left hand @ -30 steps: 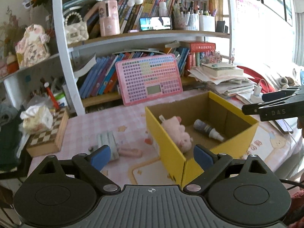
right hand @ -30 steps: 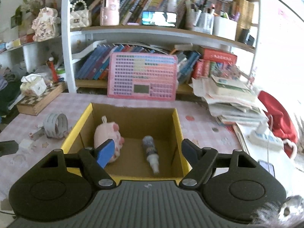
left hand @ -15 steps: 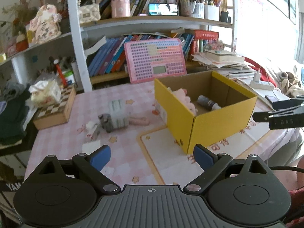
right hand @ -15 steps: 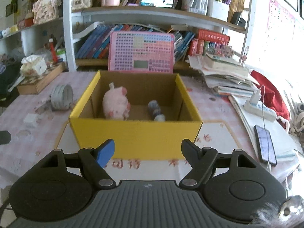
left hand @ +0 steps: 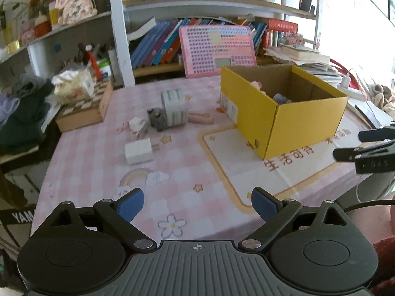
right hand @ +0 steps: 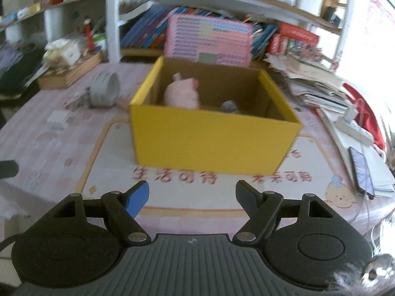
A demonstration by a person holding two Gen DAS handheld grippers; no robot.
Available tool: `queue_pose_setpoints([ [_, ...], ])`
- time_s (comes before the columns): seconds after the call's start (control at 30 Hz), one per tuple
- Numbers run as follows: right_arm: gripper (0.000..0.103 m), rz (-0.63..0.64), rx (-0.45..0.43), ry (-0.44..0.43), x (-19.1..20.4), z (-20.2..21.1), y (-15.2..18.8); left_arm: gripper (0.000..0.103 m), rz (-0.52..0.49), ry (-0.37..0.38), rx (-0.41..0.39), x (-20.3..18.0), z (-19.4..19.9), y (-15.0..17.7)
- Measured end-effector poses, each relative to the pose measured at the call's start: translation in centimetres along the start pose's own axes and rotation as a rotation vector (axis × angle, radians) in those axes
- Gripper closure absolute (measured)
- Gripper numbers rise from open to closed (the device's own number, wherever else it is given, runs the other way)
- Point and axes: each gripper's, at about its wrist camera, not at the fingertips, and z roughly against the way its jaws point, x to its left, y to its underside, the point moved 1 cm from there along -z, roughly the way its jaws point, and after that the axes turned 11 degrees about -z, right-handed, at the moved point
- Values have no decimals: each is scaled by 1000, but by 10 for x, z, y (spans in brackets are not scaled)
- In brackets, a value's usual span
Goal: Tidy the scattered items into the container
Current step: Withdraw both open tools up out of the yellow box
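Observation:
A yellow cardboard box (left hand: pixel 303 120) (right hand: pixel 212 143) stands on the pink table and holds a pink plush pig (right hand: pixel 184 93) and a small bottle (right hand: pixel 229 105). Left of the box lie a tape roll (left hand: pixel 174 107) (right hand: pixel 103 88), a grey item (left hand: pixel 158 118), a pink stick (left hand: pixel 200 118), a small white piece (left hand: pixel 138 125) and a white charger plug (left hand: pixel 138 151). My left gripper (left hand: pixel 197 206) is open and empty above the table's front edge. My right gripper (right hand: pixel 192 196) is open and empty in front of the box.
A checkered wooden box (left hand: pixel 84 108) with a tissue pack sits at the table's left. A pink keyboard toy (left hand: pixel 217 49) leans on the bookshelf behind. Paper stacks (right hand: pixel 316 83), a power strip (right hand: pixel 353 125) and a phone (right hand: pixel 361 170) lie right of the box.
Both grippers have drawn back from the box toward the table's front edge. The box now looks smaller and the scattered items at left have come into the left wrist view.

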Motion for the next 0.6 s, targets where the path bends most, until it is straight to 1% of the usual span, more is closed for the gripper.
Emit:
queue_pose_setpoints([
  [0.13,27,65,41,-33,19,-6,5,7,-1,10,27,2,-2,8],
  [0.27,27,144,98,-107,40,-10,11,7,3,20,49,4,-3,14],
  [0.47,27,240,84,-188,68,-9,12,7,9,-1,45,12,2,17],
  [0.6,27,270,70,-214,80,-9,8,7,31,-17,35,19,8,18],
])
